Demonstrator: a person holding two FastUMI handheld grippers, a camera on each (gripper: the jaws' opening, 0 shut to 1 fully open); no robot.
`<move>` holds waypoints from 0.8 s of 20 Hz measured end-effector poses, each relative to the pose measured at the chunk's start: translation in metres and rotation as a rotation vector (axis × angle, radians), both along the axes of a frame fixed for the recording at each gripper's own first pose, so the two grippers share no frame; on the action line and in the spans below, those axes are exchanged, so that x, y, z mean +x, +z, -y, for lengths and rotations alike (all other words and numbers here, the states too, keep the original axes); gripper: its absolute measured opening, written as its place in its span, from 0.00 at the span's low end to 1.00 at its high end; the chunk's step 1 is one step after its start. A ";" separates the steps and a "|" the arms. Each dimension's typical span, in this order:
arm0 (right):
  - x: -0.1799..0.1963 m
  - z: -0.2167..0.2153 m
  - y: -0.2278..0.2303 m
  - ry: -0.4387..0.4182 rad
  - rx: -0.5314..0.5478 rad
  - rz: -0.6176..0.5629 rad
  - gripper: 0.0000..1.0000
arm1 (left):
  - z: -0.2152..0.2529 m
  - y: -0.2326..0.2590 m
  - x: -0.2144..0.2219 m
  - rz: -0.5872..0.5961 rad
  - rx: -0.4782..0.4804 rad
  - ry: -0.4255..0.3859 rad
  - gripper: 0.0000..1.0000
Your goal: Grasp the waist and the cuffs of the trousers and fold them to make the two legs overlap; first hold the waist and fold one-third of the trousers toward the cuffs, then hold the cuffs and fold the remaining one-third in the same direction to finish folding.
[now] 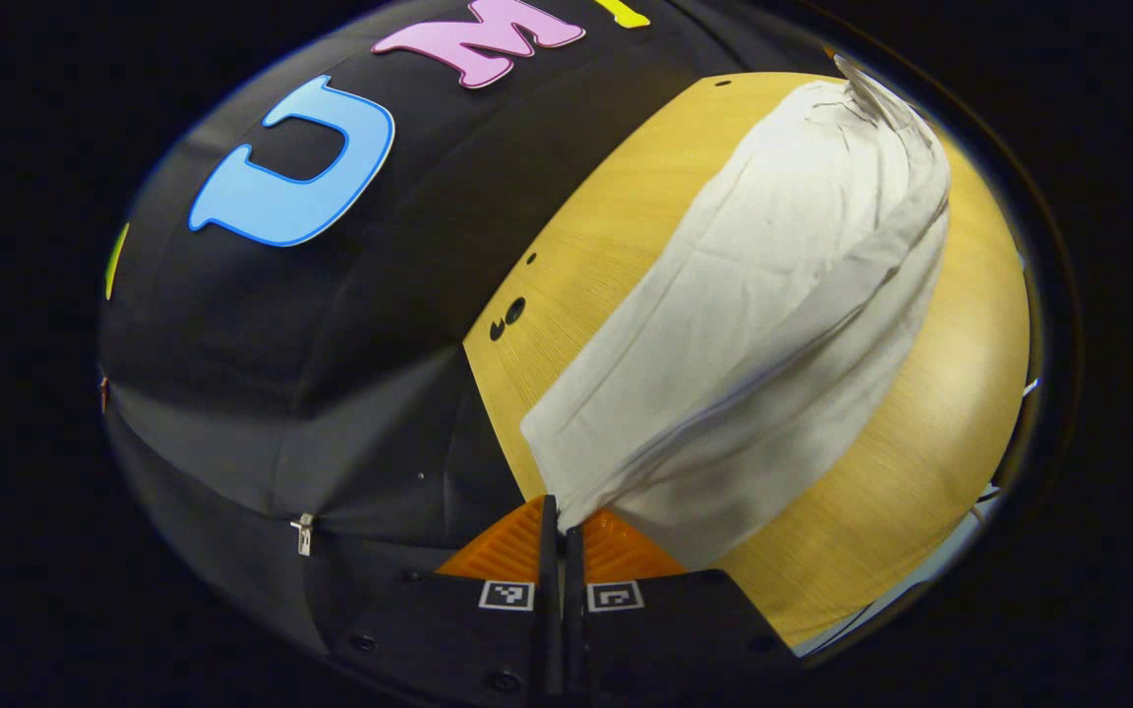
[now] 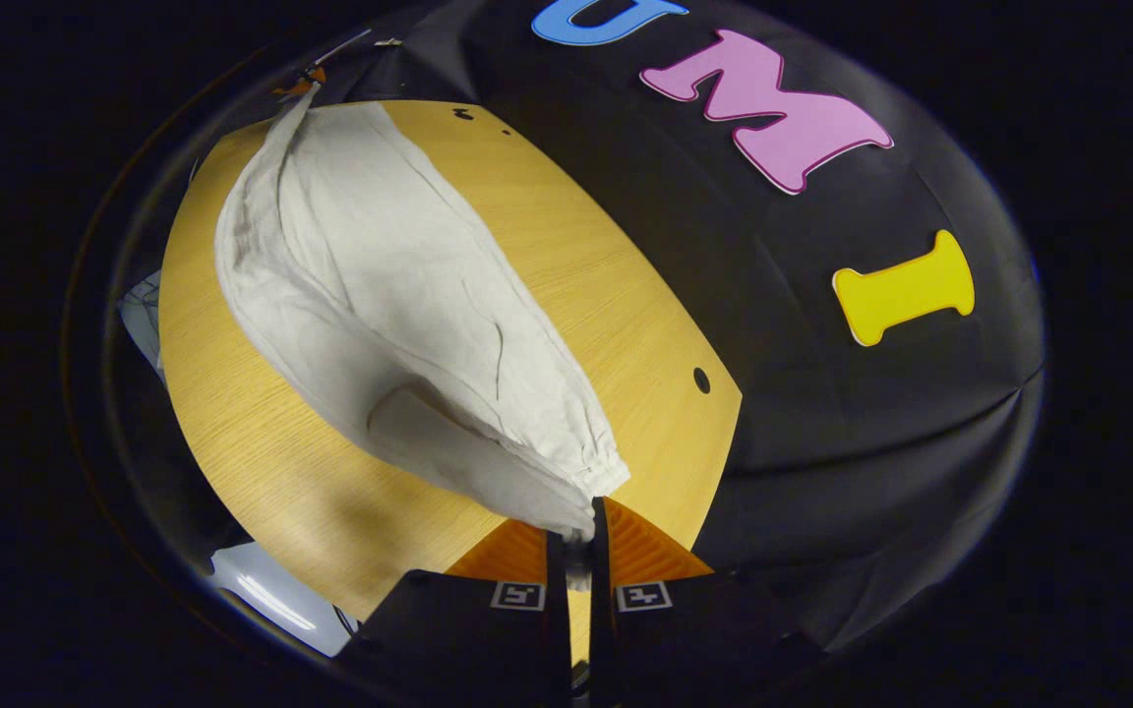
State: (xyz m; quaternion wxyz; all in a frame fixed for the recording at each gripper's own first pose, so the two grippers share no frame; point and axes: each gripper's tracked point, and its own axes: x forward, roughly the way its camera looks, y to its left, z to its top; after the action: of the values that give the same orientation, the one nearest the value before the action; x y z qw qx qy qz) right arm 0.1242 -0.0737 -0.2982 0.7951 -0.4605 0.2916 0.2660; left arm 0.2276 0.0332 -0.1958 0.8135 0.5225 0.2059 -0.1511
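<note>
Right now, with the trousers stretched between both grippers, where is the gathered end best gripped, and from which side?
Probably at the gathered hem's corner of the trousers, coming in endwise along the wooden table. The cloth bunches into a thick edge there, and the right gripper is shut on exactly that spot. The left gripper pinches the flat end likewise.

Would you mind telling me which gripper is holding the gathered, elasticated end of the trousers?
The right gripper. The trousers bunch into a puckered, gathered hem at its fingers, whereas the left gripper pinches a flat, straight-edged end.
</note>
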 end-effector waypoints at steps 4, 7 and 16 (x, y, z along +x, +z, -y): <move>0.029 -0.004 -0.008 -0.047 0.004 -0.037 0.11 | 0.024 0.002 0.039 0.007 -0.004 -0.024 0.05; 0.043 0.001 -0.020 -0.115 0.014 -0.099 0.12 | 0.029 -0.012 0.067 -0.015 -0.008 -0.013 0.05; 0.091 0.017 -0.078 -0.246 0.034 -0.296 0.11 | 0.031 -0.047 0.128 -0.061 0.032 0.040 0.05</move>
State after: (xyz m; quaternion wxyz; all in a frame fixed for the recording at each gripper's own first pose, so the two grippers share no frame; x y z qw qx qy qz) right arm 0.2153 -0.0907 -0.3766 0.7777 -0.3636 0.4548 0.2367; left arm 0.3557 0.0020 -0.2429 0.8013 0.5263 0.2435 -0.1475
